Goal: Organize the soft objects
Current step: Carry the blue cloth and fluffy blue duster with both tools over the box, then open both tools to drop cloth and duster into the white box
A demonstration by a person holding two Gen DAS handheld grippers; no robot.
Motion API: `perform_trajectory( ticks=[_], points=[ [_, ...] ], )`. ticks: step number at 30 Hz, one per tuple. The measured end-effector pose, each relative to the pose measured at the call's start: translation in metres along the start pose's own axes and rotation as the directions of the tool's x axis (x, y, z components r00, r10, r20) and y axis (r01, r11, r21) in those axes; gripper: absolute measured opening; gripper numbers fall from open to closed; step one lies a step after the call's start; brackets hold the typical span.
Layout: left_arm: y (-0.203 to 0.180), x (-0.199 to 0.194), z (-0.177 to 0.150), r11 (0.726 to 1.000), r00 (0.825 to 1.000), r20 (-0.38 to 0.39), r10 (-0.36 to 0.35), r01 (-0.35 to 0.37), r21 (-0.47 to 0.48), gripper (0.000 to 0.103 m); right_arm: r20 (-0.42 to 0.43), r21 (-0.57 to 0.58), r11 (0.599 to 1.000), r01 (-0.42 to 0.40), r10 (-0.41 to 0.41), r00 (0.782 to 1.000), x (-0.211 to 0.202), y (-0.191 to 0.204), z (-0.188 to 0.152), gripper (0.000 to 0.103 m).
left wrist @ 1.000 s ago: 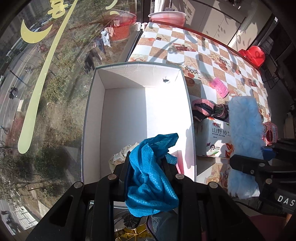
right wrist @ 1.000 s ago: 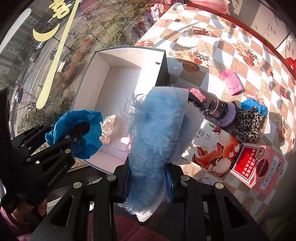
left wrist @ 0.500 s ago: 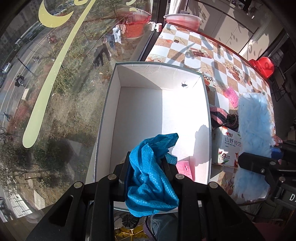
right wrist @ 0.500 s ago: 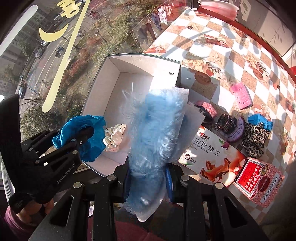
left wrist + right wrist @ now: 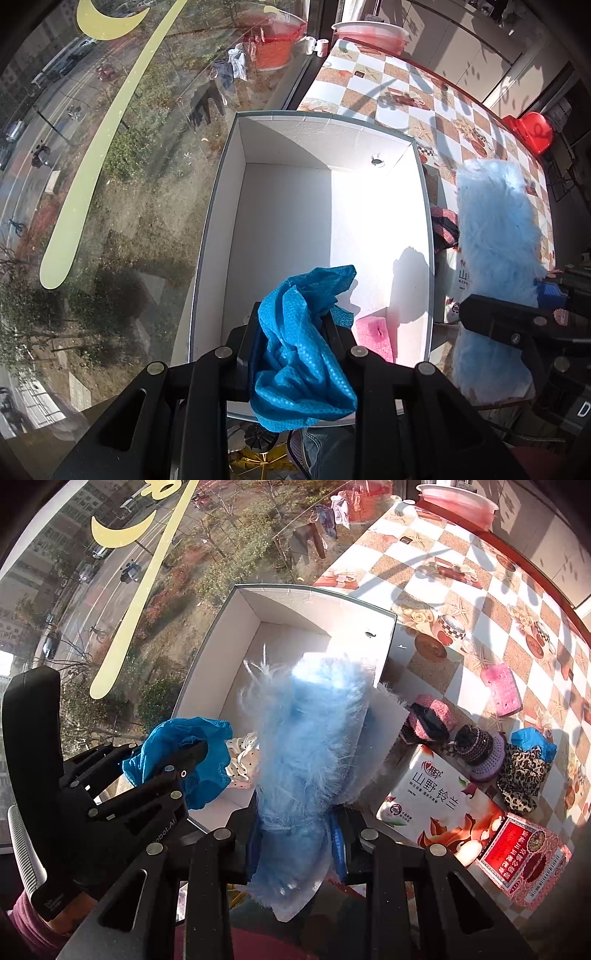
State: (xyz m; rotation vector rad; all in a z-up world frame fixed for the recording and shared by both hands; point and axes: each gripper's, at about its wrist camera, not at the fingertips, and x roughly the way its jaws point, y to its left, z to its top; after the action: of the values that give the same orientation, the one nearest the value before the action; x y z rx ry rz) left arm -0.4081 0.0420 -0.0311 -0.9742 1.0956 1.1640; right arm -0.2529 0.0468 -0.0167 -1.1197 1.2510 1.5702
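Two hand-held grippers carrying soft items toward one container. The left gripper [image 5: 295, 332] is clamping a crumpled bright-blue mesh cloth [image 5: 301, 350] between its closed fingers, with the cloth bunching up above and spilling below the fingertips; it is hanging over the near end of the open white cardboard box [image 5: 221, 192], presumably so that releasing will drop it inside. The right gripper [image 5: 297, 834] is pinching a long pale-blue fluffy fabric piece [image 5: 306, 746] near its lower end, fingers closed on it, so that most of its length is standing forward over the box's near right corner. Holding it by one end is likely letting the free end lead into the box.

Already lying in the box's near end are a pink foam sponge [image 5: 375, 334] and a cream dotted scrunchie [image 5: 242, 760]. Remaining soft items are waiting on the checkered tablecloth [image 5: 461, 602], to the right of the box: a second pink sponge [image 5: 502, 688], a leopard-print fabric piece [image 5: 522, 775], a small blue cloth [image 5: 533, 740], and two knitted pieces [image 5: 480, 751]. A printed tissue pack [image 5: 439, 805] and a red carton [image 5: 524, 864] are lying just beside them. The task appears partly complete.
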Motion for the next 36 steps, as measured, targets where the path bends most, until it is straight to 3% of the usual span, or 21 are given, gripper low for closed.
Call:
perform_trajectory(
  ticks=[20, 22, 25, 28, 30, 32, 34, 36],
  points=[
    [-0.005, 0.015, -0.004, 1.000, 0.999, -0.041, 0.008, -0.008, 0.008, 0.034, 0.006, -0.034, 0.999, 0.005, -0.004, 1.000, 0.012, 0.011, 0.028, 0.031],
    [-0.005, 0.016, -0.003, 1.000, 0.999, -0.040, 0.013, -0.013, 0.009, 0.043, 0.001, -0.037, 0.999, 0.003, -0.003, 1.000, 0.013, 0.012, 0.029, 0.032],
    [-0.005, 0.015, -0.004, 1.000, 0.999, -0.034, 0.016, -0.016, 0.012, 0.063, 0.008, -0.042, 0.999, 0.011, -0.011, 1.000, 0.012, 0.012, 0.029, 0.049],
    [-0.004, 0.014, -0.005, 1.000, 0.999, -0.037, 0.023, -0.023, 0.009, 0.080, 0.013, -0.051, 0.998, 0.025, -0.024, 1.000, 0.010, 0.014, 0.031, 0.051],
    [-0.002, 0.014, -0.005, 1.000, 1.000, -0.024, 0.013, -0.013, -0.009, 0.082, 0.013, -0.054, 0.998, 0.034, -0.033, 0.999, 0.010, 0.014, 0.031, 0.054],
    [0.002, 0.013, -0.004, 0.999, 1.000, -0.017, -0.012, 0.012, -0.040, 0.087, 0.020, -0.044, 0.997, 0.057, -0.056, 0.998, 0.009, 0.011, 0.031, 0.074],
    [0.005, 0.014, -0.002, 0.998, 1.000, -0.011, -0.029, 0.028, -0.064, 0.103, 0.027, -0.022, 0.999, 0.043, -0.042, 0.999, 0.007, 0.005, 0.032, 0.082],
    [0.007, 0.016, -0.001, 0.996, 0.999, -0.010, -0.044, 0.043, -0.078, 0.103, 0.022, -0.004, 0.999, 0.042, -0.042, 0.999, 0.006, 0.001, 0.033, 0.083]
  ],
)
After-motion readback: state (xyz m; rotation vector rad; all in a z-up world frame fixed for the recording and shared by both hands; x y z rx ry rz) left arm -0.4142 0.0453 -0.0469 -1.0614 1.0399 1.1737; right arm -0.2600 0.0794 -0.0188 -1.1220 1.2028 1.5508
